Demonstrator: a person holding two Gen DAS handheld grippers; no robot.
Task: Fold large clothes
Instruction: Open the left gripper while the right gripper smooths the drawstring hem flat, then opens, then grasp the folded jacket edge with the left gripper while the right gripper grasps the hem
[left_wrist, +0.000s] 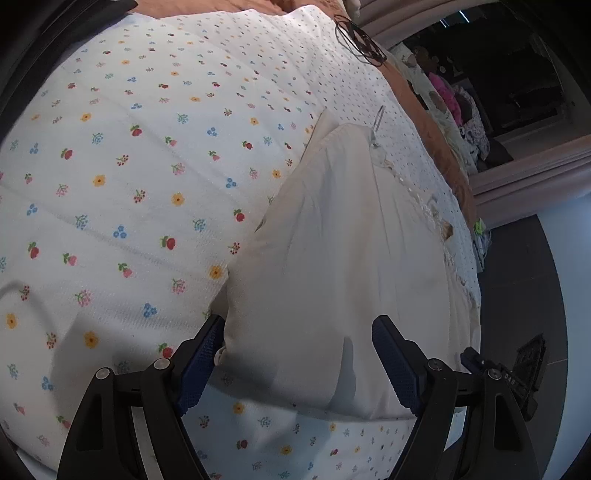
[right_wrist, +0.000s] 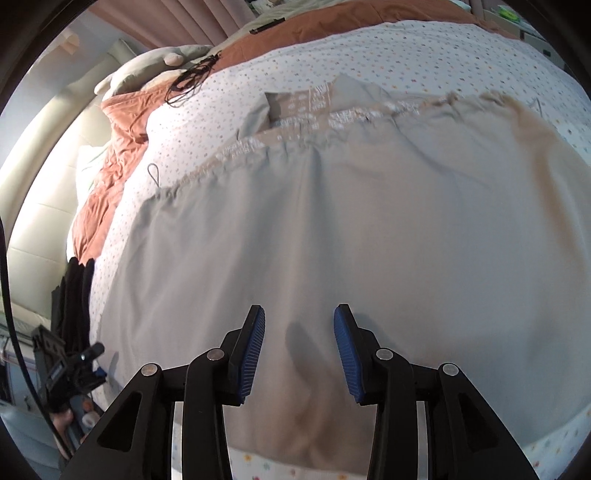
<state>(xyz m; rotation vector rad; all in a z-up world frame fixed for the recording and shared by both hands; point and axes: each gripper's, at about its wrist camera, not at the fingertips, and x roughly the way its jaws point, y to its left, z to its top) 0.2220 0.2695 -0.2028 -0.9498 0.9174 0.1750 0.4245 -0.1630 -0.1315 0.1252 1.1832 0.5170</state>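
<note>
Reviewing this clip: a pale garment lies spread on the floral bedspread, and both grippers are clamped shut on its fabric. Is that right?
Not quite. The pale garment does lie on the floral bedspread, but neither gripper is clamped. The left gripper in the left wrist view and the right gripper in the right wrist view both stand open above the fabric.

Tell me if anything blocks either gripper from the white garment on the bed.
Nothing visible does. The left gripper hangs open over the white garment at its near edge, and the right gripper hangs open above its broad middle. The black cord lies far off on the bedspread.

Pale cream garment (right_wrist: 369, 221) spread flat on the bed, gathered lace-trimmed edge farthest away
</note>
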